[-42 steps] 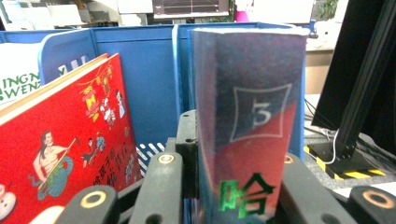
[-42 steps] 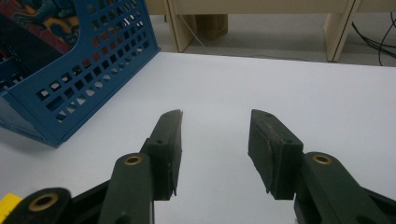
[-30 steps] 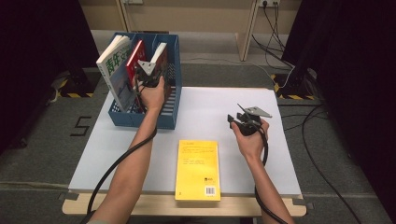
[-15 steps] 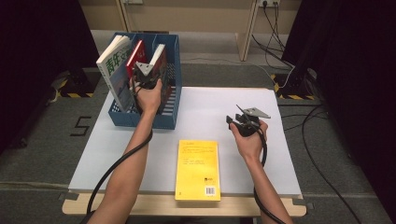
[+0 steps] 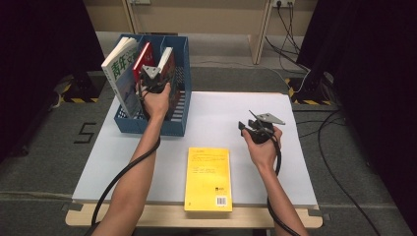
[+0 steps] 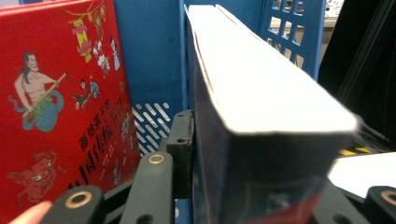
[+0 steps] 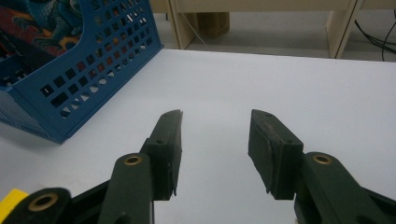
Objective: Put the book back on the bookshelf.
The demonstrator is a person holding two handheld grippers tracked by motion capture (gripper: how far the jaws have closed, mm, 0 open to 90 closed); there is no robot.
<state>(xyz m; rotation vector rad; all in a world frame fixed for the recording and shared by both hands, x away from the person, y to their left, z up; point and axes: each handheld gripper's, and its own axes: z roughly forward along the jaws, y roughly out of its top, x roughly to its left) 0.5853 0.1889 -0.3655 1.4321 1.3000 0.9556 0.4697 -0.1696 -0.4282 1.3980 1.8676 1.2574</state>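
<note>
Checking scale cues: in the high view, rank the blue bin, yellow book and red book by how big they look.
1. blue bin
2. yellow book
3. red book, partly hidden, standing on edge, so unsure.

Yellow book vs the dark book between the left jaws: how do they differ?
The yellow book lies flat on the white table, cover up; the dark book stands on edge in the blue bin. The yellow book is untouched; the dark book sits between the left gripper's just-opening jaws. Both are closed.
</note>
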